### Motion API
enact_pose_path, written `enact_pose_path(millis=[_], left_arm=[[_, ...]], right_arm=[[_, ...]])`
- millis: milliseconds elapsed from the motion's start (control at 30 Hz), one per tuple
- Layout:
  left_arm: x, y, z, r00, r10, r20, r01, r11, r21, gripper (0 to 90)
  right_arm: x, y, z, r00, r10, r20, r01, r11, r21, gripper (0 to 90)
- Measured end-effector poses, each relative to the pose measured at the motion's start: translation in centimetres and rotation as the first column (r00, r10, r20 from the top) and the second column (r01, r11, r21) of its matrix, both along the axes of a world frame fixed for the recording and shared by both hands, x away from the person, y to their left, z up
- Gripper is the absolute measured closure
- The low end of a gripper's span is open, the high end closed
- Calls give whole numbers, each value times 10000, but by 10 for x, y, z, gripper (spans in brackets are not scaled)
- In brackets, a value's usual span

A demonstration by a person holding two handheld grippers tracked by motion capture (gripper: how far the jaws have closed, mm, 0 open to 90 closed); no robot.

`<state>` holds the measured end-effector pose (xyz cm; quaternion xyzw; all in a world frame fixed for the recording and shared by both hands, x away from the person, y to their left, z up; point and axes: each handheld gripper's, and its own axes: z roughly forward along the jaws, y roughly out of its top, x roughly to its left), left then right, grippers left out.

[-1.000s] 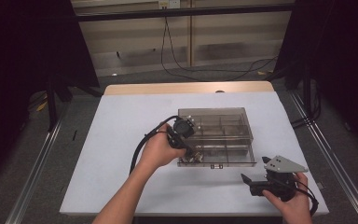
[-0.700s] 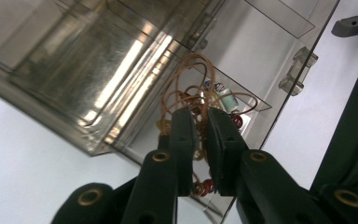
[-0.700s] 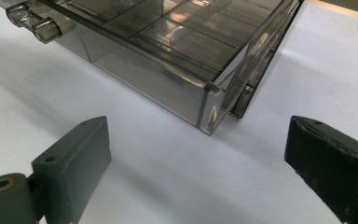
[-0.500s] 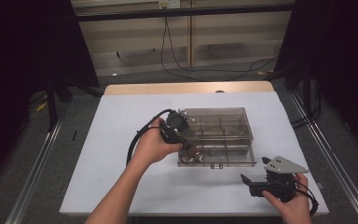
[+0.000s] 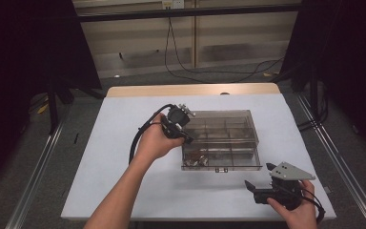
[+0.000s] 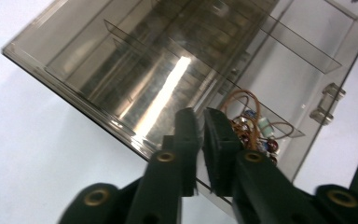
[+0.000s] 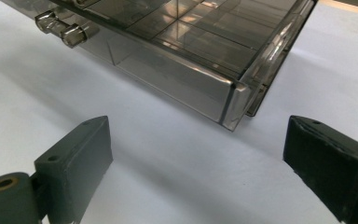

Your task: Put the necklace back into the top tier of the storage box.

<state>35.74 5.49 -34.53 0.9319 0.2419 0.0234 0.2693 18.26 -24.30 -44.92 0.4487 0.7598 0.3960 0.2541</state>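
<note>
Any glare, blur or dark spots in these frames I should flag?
Left gripper view: a bright streak of glare on the clear organizer box, and the left hand-held gripper close up and soft. Right gripper view: box corner sharp, faint shadow under it on the white table. High view: table evenly lit, surroundings very dark.

White rectangular table top (image 5: 124, 143) with a pale wooden strip (image 5: 190, 89) along its far edge, black cables (image 5: 181, 52) trailing over grey floor (image 5: 95, 95) beyond, dark curtains (image 5: 24, 57) flanking both sides.
</note>
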Motion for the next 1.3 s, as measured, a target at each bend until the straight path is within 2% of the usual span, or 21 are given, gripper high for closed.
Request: enact_pose_path(millis=[67, 133, 333, 433, 567, 867, 1033, 1200, 1300], left_arm=[[2, 1, -1, 9998, 64, 162, -65, 10000, 51, 876], [4, 0, -3, 9998, 122, 155, -123, 9999, 42, 886], [6, -3, -7, 9985, -82, 539, 59, 9991, 430, 900], [7, -4, -9, 9988, -65, 476, 39, 9986, 530, 900], [8, -4, -10, 9992, -55, 408, 39, 9992, 394, 900], [8, -4, -10, 9993, -79, 376, 64, 9992, 390, 900], [8, -4, -10, 9992, -102, 391, 88, 9993, 366, 900], [8, -4, -10, 9992, -96, 395, 80, 9992, 381, 900], [8, -4, -10, 9992, -128, 382, 112, 9991, 415, 900]], right_arm=[[-1, 1, 1, 10000, -63, -29, 63, 10000, 58, 81], [-1, 1, 2, 9999, -110, -81, 111, 9999, 119, 88], [-3, 5, 2, 9997, -130, -191, 132, 9999, 89, 106], [-4, 5, 3, 9996, -220, -183, 223, 9996, 143, 118], [-6, 5, 4, 9992, -321, -218, 326, 9993, 199, 140], [-11, 8, 5, 9978, -589, -316, 596, 9980, 210, 249], [-14, 8, 6, 9978, -575, -335, 583, 9980, 224, 276], [-17, 11, 7, 9981, -554, -261, 560, 9982, 203, 366], [-17, 13, 8, 9982, -525, -278, 531, 9983, 247, 392]])
